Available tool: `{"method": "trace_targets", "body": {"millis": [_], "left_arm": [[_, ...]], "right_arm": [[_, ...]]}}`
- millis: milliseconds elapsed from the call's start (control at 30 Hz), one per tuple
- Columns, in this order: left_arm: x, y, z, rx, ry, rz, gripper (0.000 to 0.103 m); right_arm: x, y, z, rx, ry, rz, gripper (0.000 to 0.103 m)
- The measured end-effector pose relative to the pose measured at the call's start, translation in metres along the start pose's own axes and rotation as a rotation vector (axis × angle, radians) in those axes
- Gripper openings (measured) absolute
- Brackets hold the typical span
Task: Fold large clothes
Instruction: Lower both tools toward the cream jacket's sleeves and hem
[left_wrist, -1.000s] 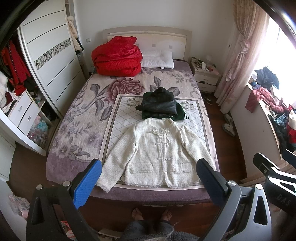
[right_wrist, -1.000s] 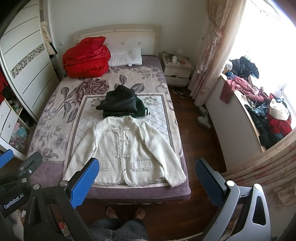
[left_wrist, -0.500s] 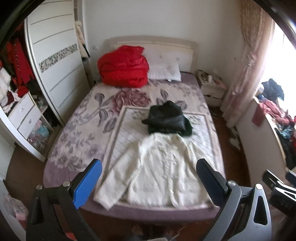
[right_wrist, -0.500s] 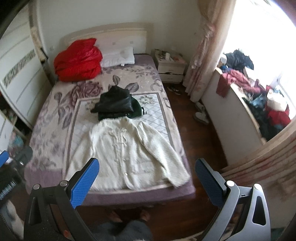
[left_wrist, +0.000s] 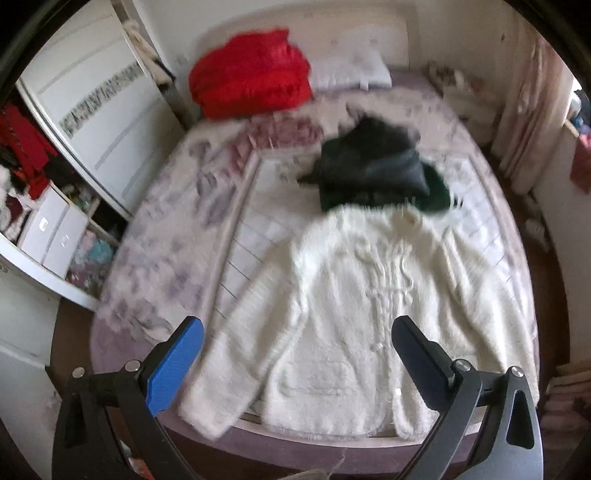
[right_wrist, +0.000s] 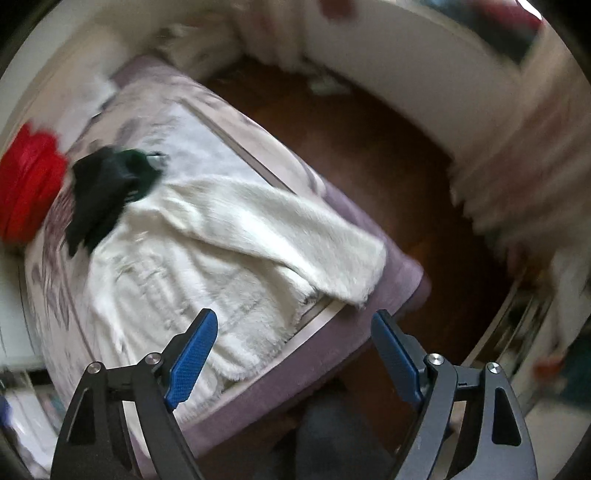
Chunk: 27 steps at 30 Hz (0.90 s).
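We see the white jacket (left_wrist: 354, 314) spread flat, front up, on the near end of the bed (left_wrist: 162, 258), its long axis running from the hem at the foot edge up to the collar, which points toward the headboard and touches the folded dark clothes (left_wrist: 373, 166) lying just beyond it. Both sleeves angle outward and down toward the foot corners; in the right wrist view the sleeve on that side (right_wrist: 288, 236) ends near the corner of the mattress. A red quilt (left_wrist: 251, 74) and a pillow (left_wrist: 351, 70) sit at the head end. Our left gripper (left_wrist: 295, 365) tilts steeply down over the lower left part of the jacket, its fingers spread wide with only air between them. Our right gripper (right_wrist: 295, 350) points almost straight down over the hem and bed edge, rolled so the bed runs diagonally in its view; its jaws are closing, still apart, and nothing is pinched. Both views are blurred.
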<state>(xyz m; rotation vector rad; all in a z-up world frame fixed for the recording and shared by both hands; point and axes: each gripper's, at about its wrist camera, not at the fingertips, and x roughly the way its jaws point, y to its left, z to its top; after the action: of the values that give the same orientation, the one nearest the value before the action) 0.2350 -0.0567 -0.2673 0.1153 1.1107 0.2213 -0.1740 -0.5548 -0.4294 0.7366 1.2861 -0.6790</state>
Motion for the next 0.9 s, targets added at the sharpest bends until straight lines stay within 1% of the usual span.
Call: {"method": "trace_targets", "body": {"millis": [67,100,133,167,233,267,300,367,400,433,467,500,533,567,600,633,667,700,733,767,800,833,867,900], "left_arm": [[0.033,-0.013,-0.012,-0.006,0.040,0.018,0.103],[0.059,-0.024,-0.020,-0.012,0.078,0.019,0.103],[0.076,-0.031,-0.025,-0.012,0.105,0.023,0.103],[0.097,-0.040,-0.033,-0.008,0.134,0.026,0.103],[0.128,-0.053,-0.045,0.010,0.172,0.035,0.103],[0.141,-0.059,-0.050,0.021,0.187,0.040,0.103],[0.158,-0.068,-0.057,0.039,0.205,0.045,0.103],[0.178,-0.080,-0.067,0.066,0.226,0.046,0.103],[0.188,-0.086,-0.072,0.090,0.242,0.046,0.103],[0.193,-0.091,-0.075,0.105,0.246,0.042,0.103],[0.198,-0.097,-0.079,0.129,0.246,0.035,0.103],[0.200,-0.102,-0.081,0.149,0.248,0.030,0.103],[0.202,-0.108,-0.084,0.170,0.248,0.022,0.103],[0.202,-0.114,-0.087,0.192,0.247,0.011,0.103],[0.202,-0.118,-0.089,0.206,0.245,0.004,0.103],[0.201,-0.124,-0.090,0.221,0.239,-0.006,0.103],[0.201,-0.128,-0.092,0.233,0.234,-0.013,0.103],[0.202,-0.132,-0.091,0.243,0.235,-0.019,0.103],[0.203,-0.135,-0.092,0.250,0.239,-0.024,0.103],[0.203,-0.137,-0.091,0.253,0.244,-0.029,0.103],[0.202,-0.139,-0.092,0.253,0.250,-0.040,0.103],[0.202,-0.141,-0.091,0.253,0.250,-0.045,0.103],[0.201,-0.143,-0.091,0.258,0.249,-0.048,0.103],[0.200,-0.145,-0.092,0.261,0.248,-0.049,0.103]], "right_arm": [[0.063,-0.042,0.007,0.113,0.054,0.002,0.086],[0.087,-0.058,0.011,0.156,0.075,0.000,0.086],[0.113,-0.073,0.014,0.202,0.097,-0.008,0.086],[0.151,-0.099,0.015,0.277,0.118,-0.012,0.086],[0.200,-0.132,0.014,0.347,0.138,-0.004,0.086],[0.214,-0.131,0.010,0.368,0.149,0.004,0.086],[0.240,-0.141,0.009,0.400,0.160,0.034,0.086],[0.270,-0.148,0.008,0.425,0.184,0.088,0.085],[0.283,-0.148,0.006,0.422,0.166,0.119,0.058],[0.284,-0.146,0.006,0.410,0.155,0.120,0.019],[0.283,-0.143,0.006,0.386,0.131,0.084,0.016],[0.279,-0.143,0.006,0.385,0.109,0.085,0.010],[0.271,-0.142,0.006,0.390,0.082,0.082,0.009],[0.261,-0.144,0.007,0.393,0.036,0.068,0.008],[0.247,-0.150,0.010,0.395,-0.047,0.037,0.008],[0.239,-0.153,0.013,0.399,-0.091,0.014,0.008],[0.234,-0.152,0.014,0.403,-0.110,0.009,0.008],[0.238,-0.154,0.017,0.400,-0.113,0.016,0.009],[0.240,-0.152,0.025,0.392,-0.081,0.032,0.017],[0.252,-0.156,0.022,0.398,-0.009,0.047,0.023],[0.253,-0.158,0.010,0.436,0.012,0.071,0.036],[0.249,-0.163,0.000,0.482,0.004,0.122,0.041],[0.245,-0.166,-0.010,0.528,-0.001,0.174,0.043],[0.242,-0.166,-0.013,0.566,0.003,0.211,0.050]]}}
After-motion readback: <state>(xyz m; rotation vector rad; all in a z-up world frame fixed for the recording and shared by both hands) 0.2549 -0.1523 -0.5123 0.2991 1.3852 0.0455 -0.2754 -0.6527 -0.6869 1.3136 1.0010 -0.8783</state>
